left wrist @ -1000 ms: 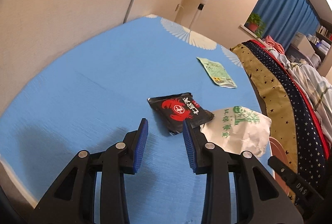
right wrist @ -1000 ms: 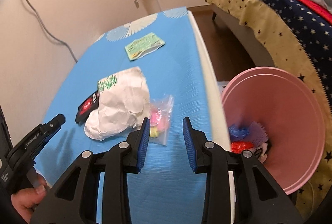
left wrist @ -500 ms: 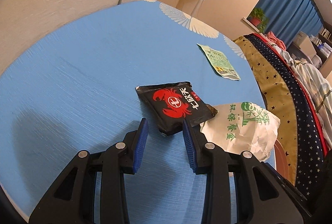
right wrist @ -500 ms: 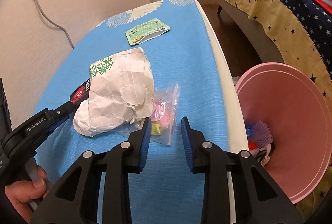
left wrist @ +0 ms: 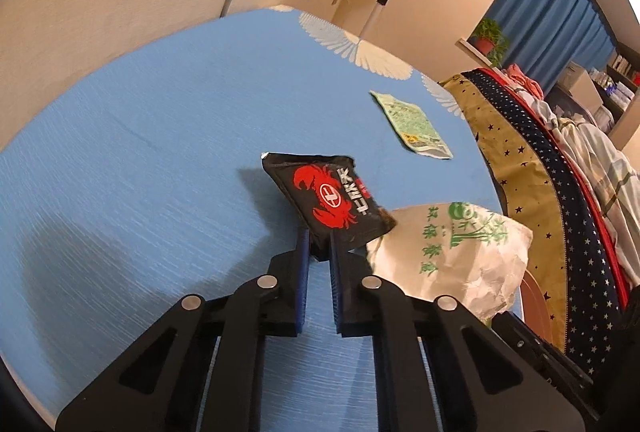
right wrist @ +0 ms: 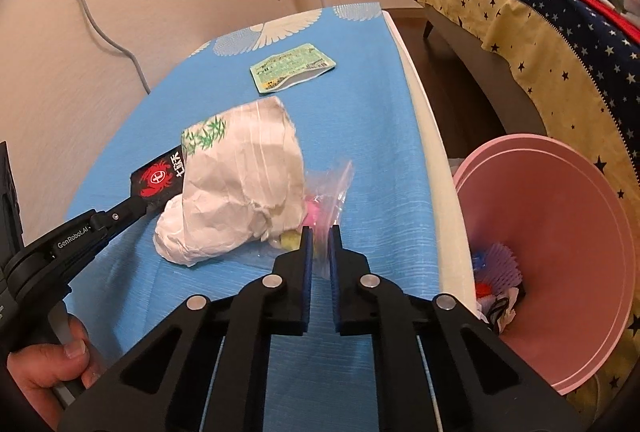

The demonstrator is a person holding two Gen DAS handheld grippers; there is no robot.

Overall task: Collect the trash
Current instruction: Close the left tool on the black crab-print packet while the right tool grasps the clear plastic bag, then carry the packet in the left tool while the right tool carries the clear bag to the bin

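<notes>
In right view only, pink bin (right wrist: 580, 232), clear bag (right wrist: 332, 192)

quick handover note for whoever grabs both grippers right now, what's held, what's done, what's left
Left hand-held gripper: jaws just closed on the black crab packet, its far end tilted up off the blue table.
Right hand-held gripper: jaws just closed on the clear zip bag beside the crumpled white paper bag.
Done: some trash already lies in the pink bin off the table's right edge.
Left: bin both held items, then the white bag and green packet.
</notes>
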